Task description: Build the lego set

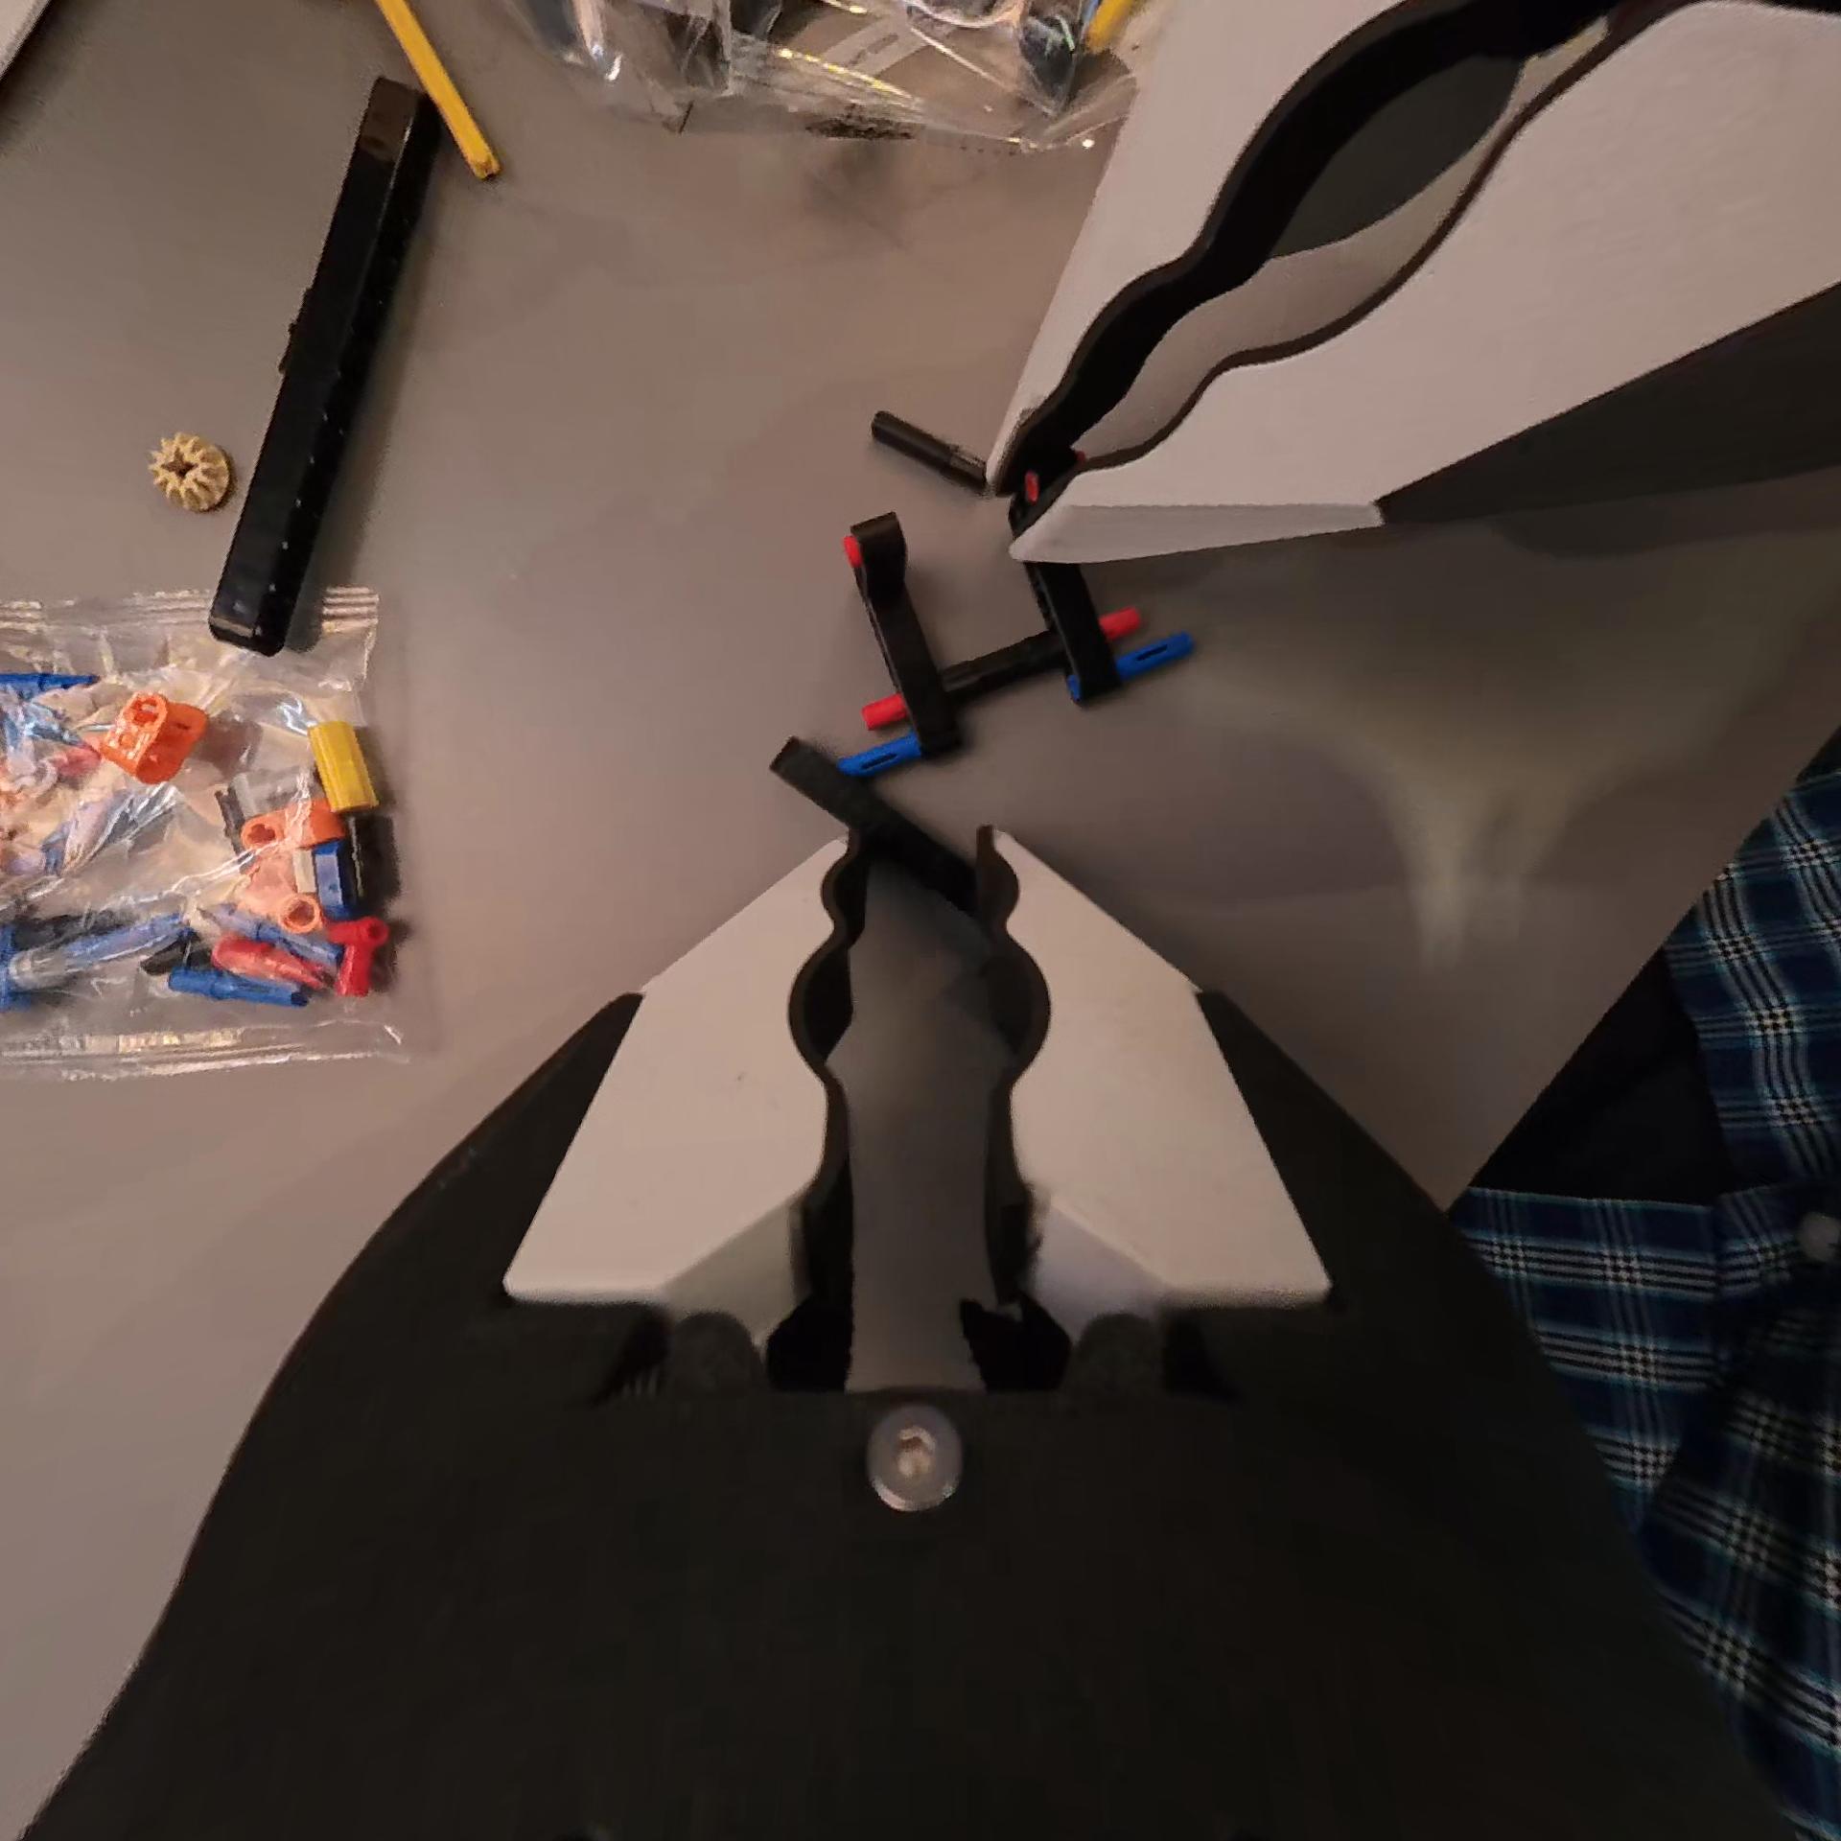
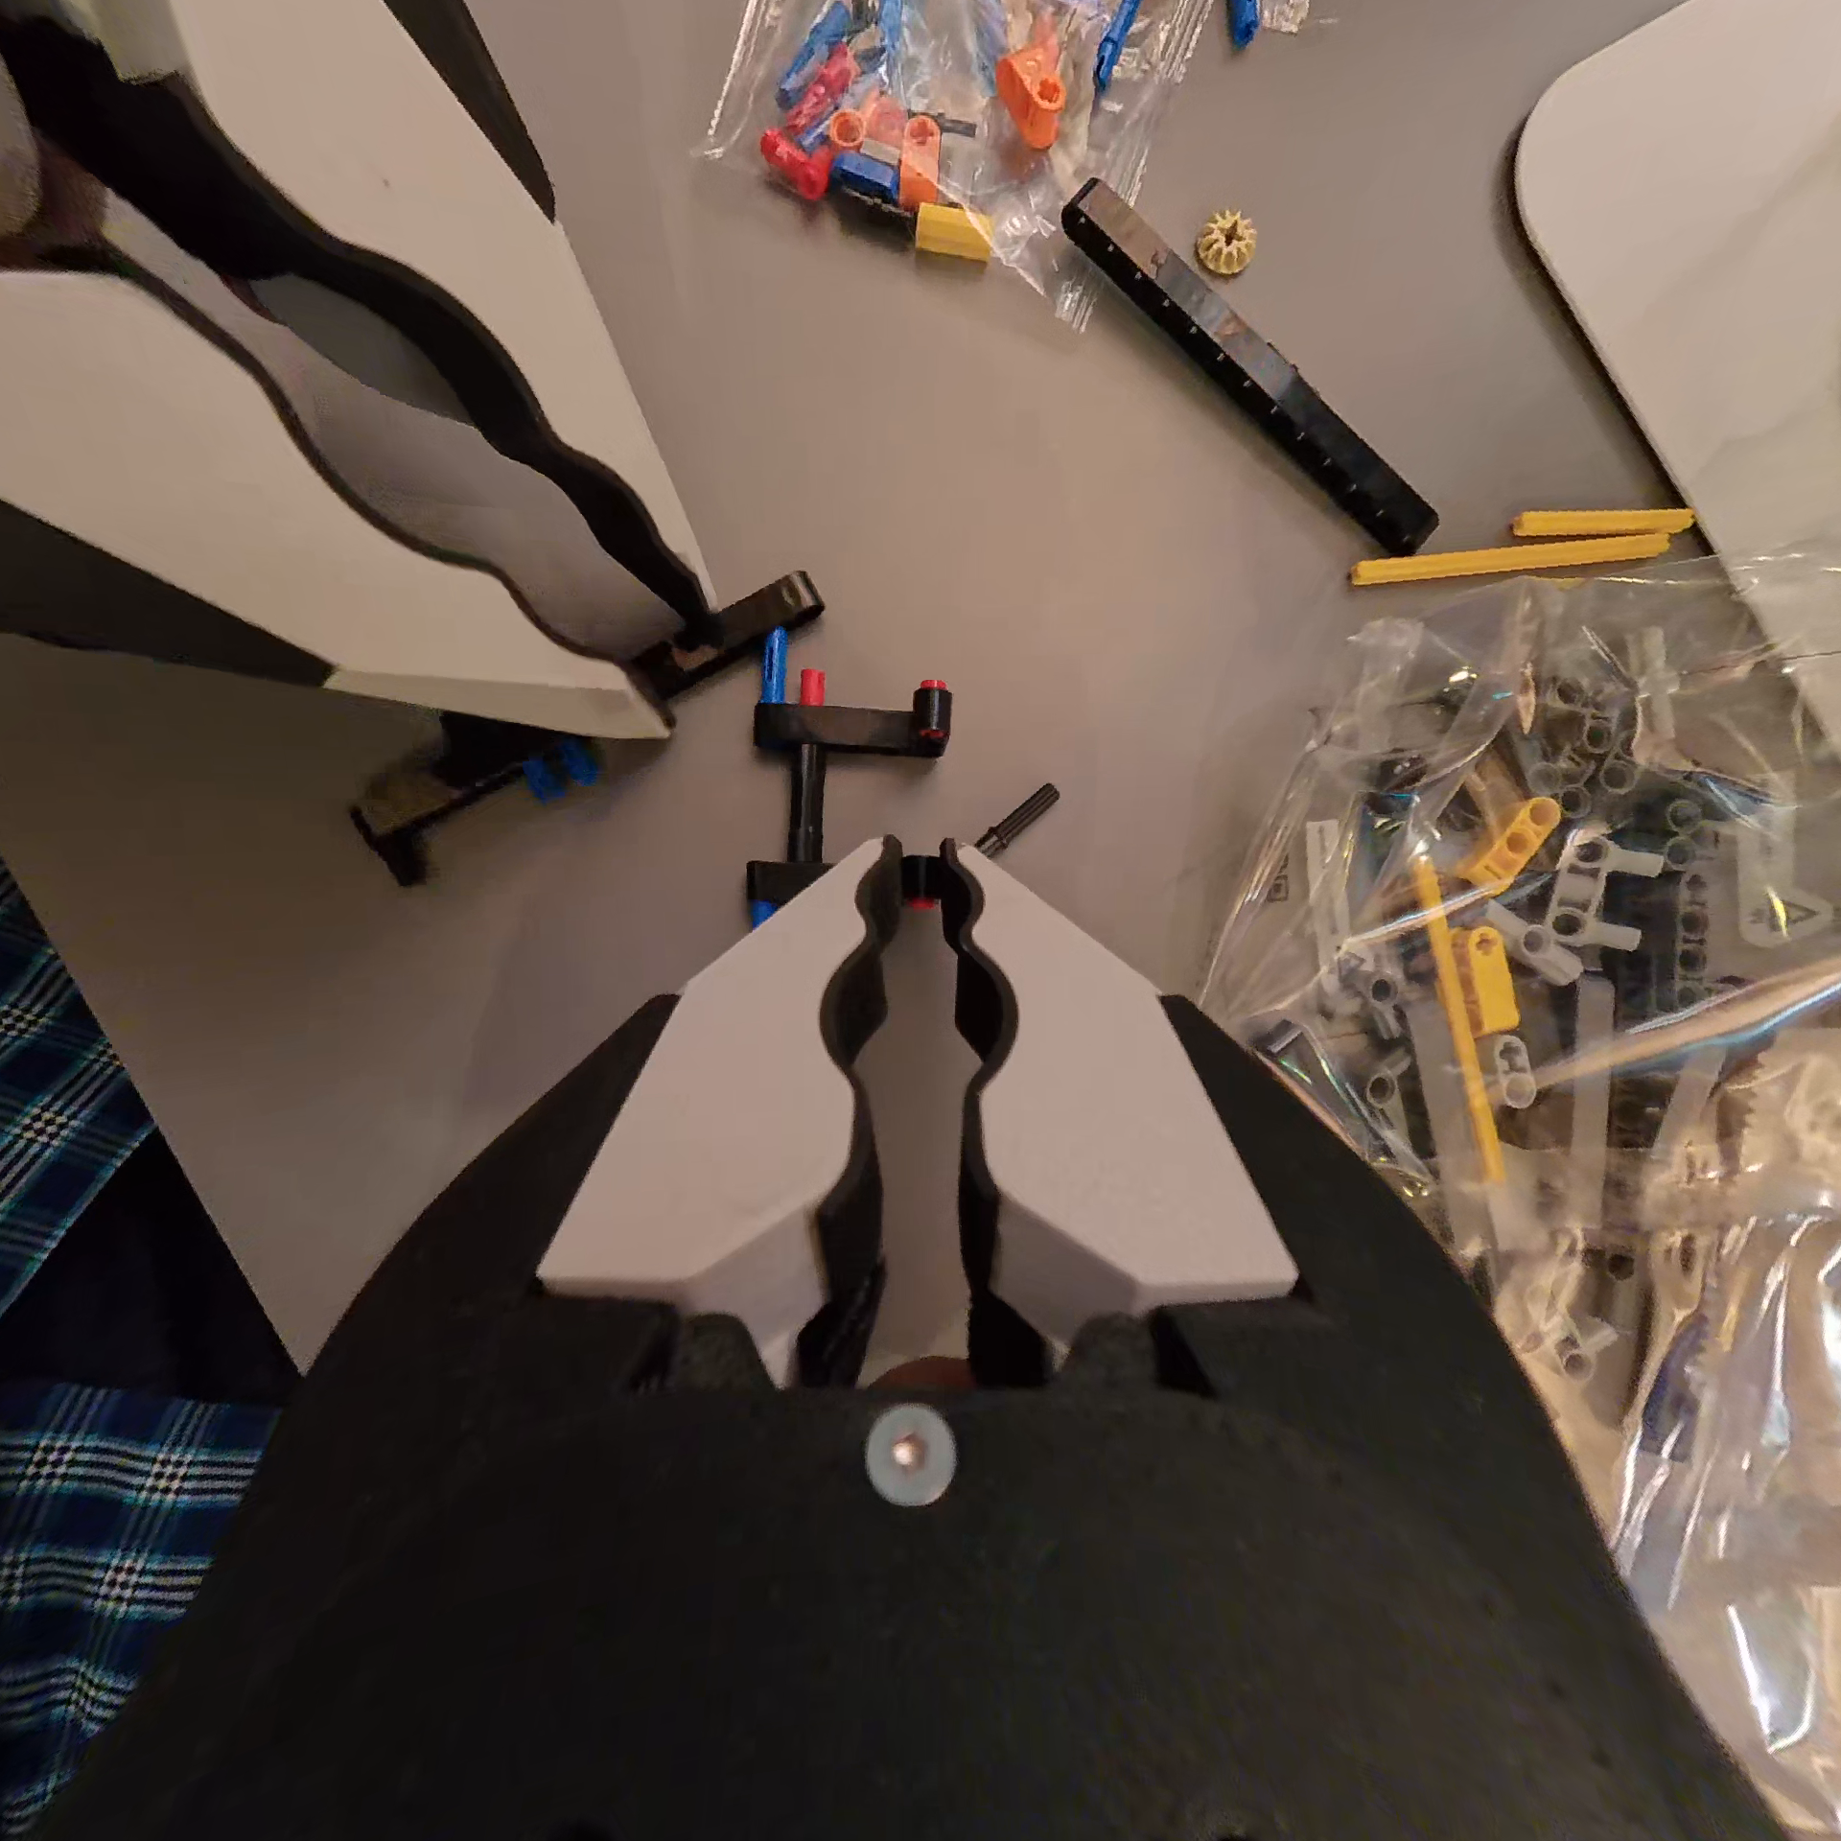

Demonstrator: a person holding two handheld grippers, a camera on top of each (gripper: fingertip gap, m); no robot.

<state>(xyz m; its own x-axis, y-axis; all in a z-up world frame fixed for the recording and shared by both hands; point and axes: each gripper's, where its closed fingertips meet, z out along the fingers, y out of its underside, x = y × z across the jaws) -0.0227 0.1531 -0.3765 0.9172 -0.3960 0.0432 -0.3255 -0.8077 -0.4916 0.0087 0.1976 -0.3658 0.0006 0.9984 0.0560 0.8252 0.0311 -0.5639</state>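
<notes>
Right wrist view, right gripper: low over the grey table, fingertips clamped on one black arm of the lego assembly.
Left gripper: angled down, pinching a loose black beam just beside the assembly.
Assembly: two black arms joined by a black axle, with red and blue pins, lying on the table.
Around: black pin, long black beam, parts bag.
</notes>
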